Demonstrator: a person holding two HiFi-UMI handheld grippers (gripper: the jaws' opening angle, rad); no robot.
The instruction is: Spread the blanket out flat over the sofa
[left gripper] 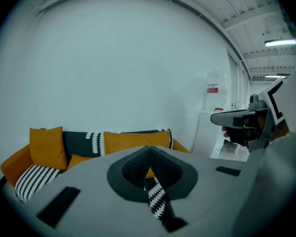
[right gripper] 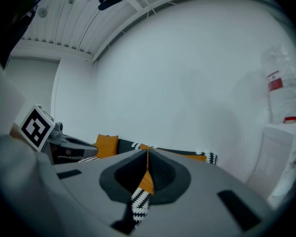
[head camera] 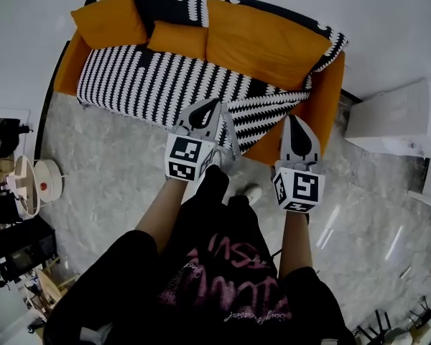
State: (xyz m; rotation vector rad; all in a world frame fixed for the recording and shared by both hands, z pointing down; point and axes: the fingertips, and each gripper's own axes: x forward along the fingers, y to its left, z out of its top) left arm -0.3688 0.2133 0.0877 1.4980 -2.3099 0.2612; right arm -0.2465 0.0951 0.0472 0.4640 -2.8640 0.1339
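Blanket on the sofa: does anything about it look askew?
Yes. The black-and-white blanket lies flat on the left, but its right end is bunched and hangs off the seat's front edge, leaving the sofa bare orange at that end.

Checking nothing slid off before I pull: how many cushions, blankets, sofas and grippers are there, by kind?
orange cushions: 3
blanket: 1
sofa: 1
grippers: 2, the left gripper and right gripper, each shut on the blanket
Total: 7

Ceiling lamp [left gripper: 281, 42] lights evenly; floor [head camera: 396, 244] shows glare; fisheye corners go dark.
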